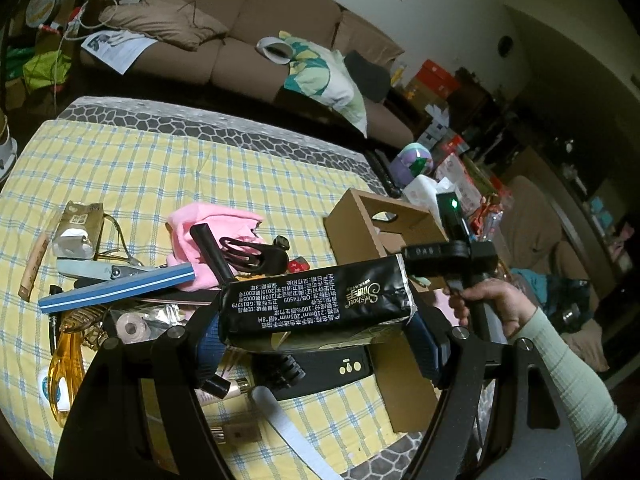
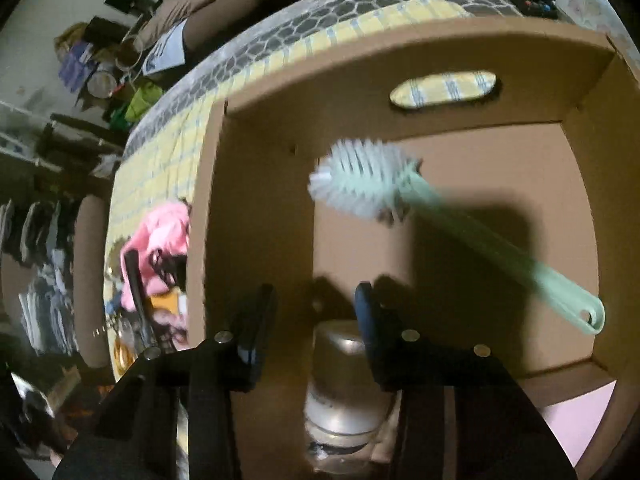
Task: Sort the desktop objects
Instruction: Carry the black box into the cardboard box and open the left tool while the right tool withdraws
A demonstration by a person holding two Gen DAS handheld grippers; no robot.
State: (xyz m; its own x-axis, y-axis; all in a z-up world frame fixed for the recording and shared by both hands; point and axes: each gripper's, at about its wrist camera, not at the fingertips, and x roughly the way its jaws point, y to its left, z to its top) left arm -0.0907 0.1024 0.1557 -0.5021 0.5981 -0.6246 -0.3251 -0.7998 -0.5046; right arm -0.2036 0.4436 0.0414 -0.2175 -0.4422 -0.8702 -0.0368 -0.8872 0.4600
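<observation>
Black pack [image 1: 316, 304] sits crosswise in my left claw [image 1: 320, 336], held tight. The box [image 1: 384, 236] is just ahead, to the right. My right claw [image 2: 310, 320] is half-closed, empty, over the box; the brush [image 2: 440, 216] is inside.

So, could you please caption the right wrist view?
Open tongs above cardboard box holding a mint bottle brush.

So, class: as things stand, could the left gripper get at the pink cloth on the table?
Probably not yet. The left gripper is already shut on a black tissue pack, which fills its jaws and sits between them and the pink cloth.
</observation>
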